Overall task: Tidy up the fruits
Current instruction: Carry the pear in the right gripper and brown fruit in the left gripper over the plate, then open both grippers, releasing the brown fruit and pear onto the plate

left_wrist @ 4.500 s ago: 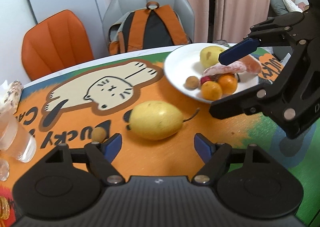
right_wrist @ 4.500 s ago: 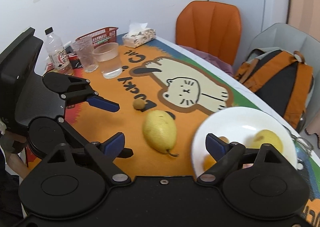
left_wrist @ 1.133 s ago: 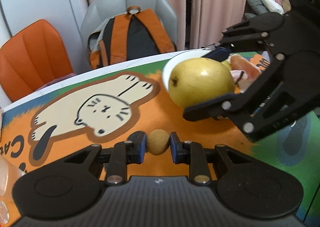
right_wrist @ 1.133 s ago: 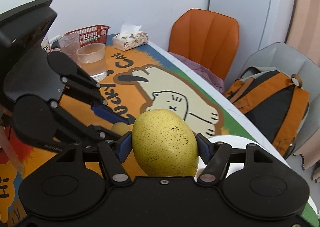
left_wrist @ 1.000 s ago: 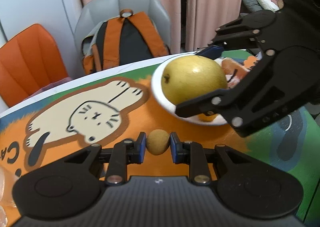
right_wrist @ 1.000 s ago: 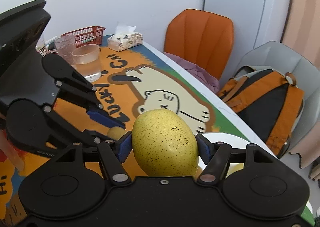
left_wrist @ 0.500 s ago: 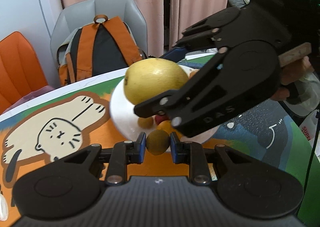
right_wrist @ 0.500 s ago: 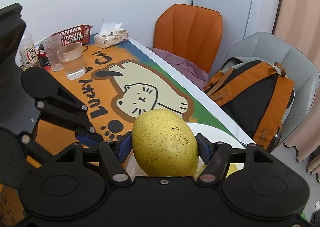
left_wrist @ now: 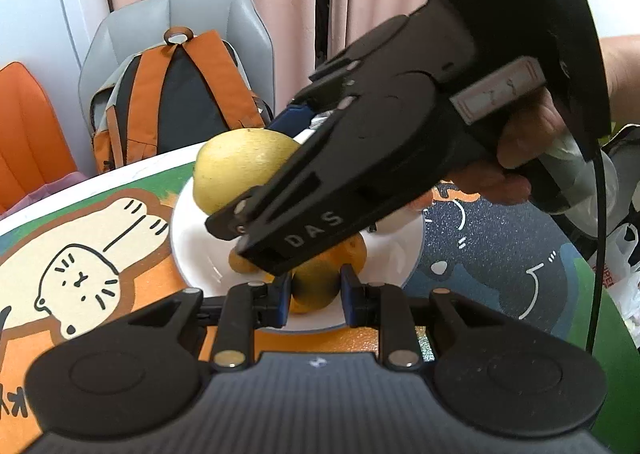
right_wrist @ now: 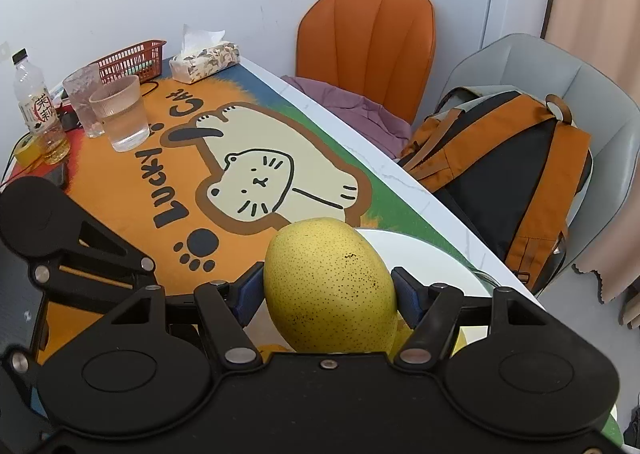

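In the left wrist view, the left gripper [left_wrist: 316, 290] is clamped on a small round brown fruit [left_wrist: 316, 285], which now hangs over the near rim of the white plate [left_wrist: 196, 250]; half a second ago the same fruit sat over the orange mat short of the plate, and 4.5 s ago it lay on the bench beside the open gripper. The right gripper [left_wrist: 256, 189] crosses the frame above the plate, closer and larger than before, carrying the yellow pear [left_wrist: 236, 173]. Orange fruits [left_wrist: 358, 250] lie on the plate under it, mostly hidden.

In the right wrist view, the right gripper [right_wrist: 330, 294] holds the pear [right_wrist: 330, 290] between its blue pads [right_wrist: 250, 290], as it did a second ago. The plate [right_wrist: 432, 258] shows just behind the pear. The left gripper's black linkage [right_wrist: 80, 258] sits at lower left. The cat mat [right_wrist: 256, 177] and glass [right_wrist: 120, 117] have slid farther left.
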`<state>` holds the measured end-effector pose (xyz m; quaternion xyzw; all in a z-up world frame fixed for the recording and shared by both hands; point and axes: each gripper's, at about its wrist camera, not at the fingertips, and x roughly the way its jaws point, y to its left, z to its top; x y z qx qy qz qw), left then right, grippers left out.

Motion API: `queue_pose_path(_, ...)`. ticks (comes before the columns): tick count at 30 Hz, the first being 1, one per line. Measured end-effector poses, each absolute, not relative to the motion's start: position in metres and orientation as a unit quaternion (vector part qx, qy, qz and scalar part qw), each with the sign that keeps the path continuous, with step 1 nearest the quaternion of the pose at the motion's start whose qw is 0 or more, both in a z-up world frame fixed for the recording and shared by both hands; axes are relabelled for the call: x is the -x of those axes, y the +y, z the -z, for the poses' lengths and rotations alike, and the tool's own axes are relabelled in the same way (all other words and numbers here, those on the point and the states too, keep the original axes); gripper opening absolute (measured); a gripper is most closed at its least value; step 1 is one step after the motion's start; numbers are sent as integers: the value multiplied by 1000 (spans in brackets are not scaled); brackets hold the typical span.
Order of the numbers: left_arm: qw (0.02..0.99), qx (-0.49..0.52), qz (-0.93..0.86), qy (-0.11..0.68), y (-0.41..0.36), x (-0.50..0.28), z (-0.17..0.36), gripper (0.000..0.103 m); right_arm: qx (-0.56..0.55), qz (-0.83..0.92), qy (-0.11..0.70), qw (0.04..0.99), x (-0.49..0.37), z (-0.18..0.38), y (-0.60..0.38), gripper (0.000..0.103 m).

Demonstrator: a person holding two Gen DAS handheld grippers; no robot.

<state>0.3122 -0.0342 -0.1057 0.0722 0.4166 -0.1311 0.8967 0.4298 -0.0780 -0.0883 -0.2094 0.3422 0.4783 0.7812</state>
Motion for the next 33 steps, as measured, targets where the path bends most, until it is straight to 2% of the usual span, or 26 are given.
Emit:
queue_pose_path(22,898,-60,145,412,-45,-319,115,26,221,-469,360,776,-441,102,-67,66)
queue_pose_path(26,898,-61,146,410,-43,-319,114,28,214,-476,334,785,-437,95,-72,70)
queue_pose_path(28,899,-57,143,409,-42,-319,114,32,211,-476,315,794,-434,87,-74,84)
queue_pose_path(30,900,-54,139,408,-42,-318,113,46,203,-480,310,795,-436,79,-75,86)
queue_pose_path(33,905,-56,132,402,-41,-316,111,53,199,-476,308,799,-439,72,-76,87)
